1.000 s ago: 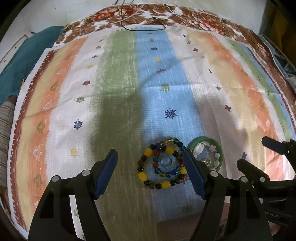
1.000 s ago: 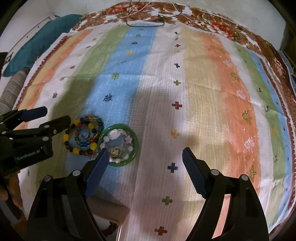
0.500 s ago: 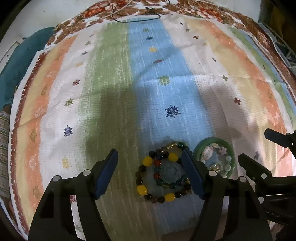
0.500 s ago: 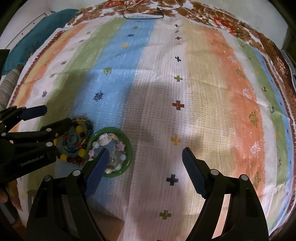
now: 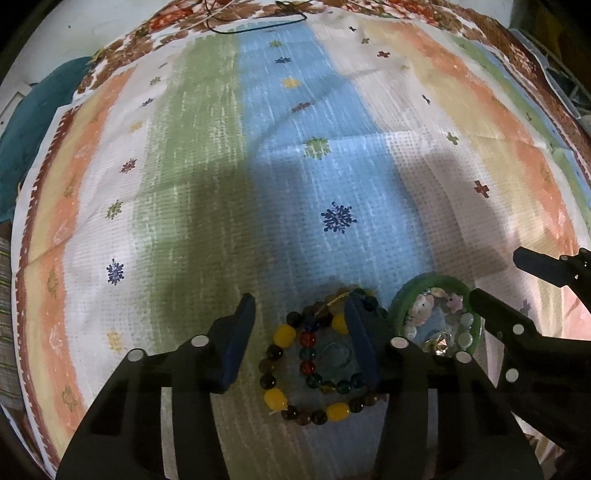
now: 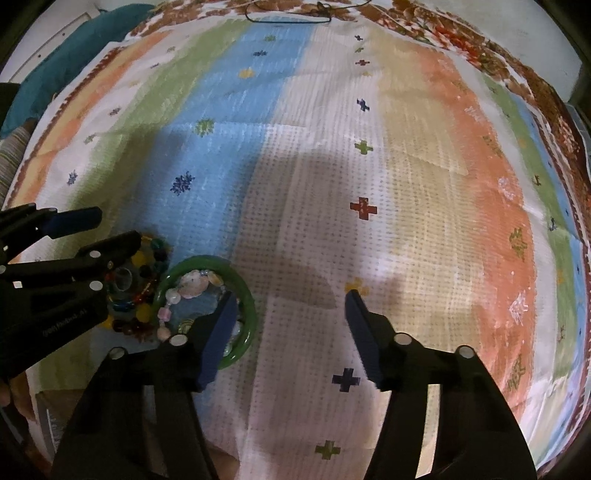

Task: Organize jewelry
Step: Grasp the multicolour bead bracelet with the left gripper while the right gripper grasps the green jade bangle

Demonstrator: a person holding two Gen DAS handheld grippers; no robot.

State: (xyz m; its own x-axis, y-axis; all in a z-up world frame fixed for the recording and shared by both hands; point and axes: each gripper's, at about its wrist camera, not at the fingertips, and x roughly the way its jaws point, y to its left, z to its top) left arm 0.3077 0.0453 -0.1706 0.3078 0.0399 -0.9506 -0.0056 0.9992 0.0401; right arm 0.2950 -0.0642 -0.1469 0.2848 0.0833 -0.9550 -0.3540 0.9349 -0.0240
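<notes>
A yellow-and-dark beaded bracelet (image 5: 280, 398) lies on the striped cloth, with a smaller coloured bead ring and a clear glass ring (image 5: 334, 356) inside it. My left gripper (image 5: 301, 332) is open and low over it, its right finger across the beads. Beside it lies a green bangle (image 5: 400, 299) with a pastel bead bracelet (image 5: 421, 306) and a gold ring inside. My right gripper (image 6: 290, 319) is open, its left finger over the green bangle (image 6: 207, 260). The beaded bracelet (image 6: 147, 262) is partly hidden by the left gripper there.
A striped cloth (image 5: 207, 155) covers the surface. A black cord (image 5: 255, 26) lies at the far edge. A teal cushion (image 5: 26, 122) sits off the cloth's left side. A brown box corner (image 6: 55, 402) shows near the front edge.
Both grippers have moved forward and down toward the jewelry. The left gripper's jaws have narrowed a little. The left gripper's right finger now overlaps the beaded bracelet.
</notes>
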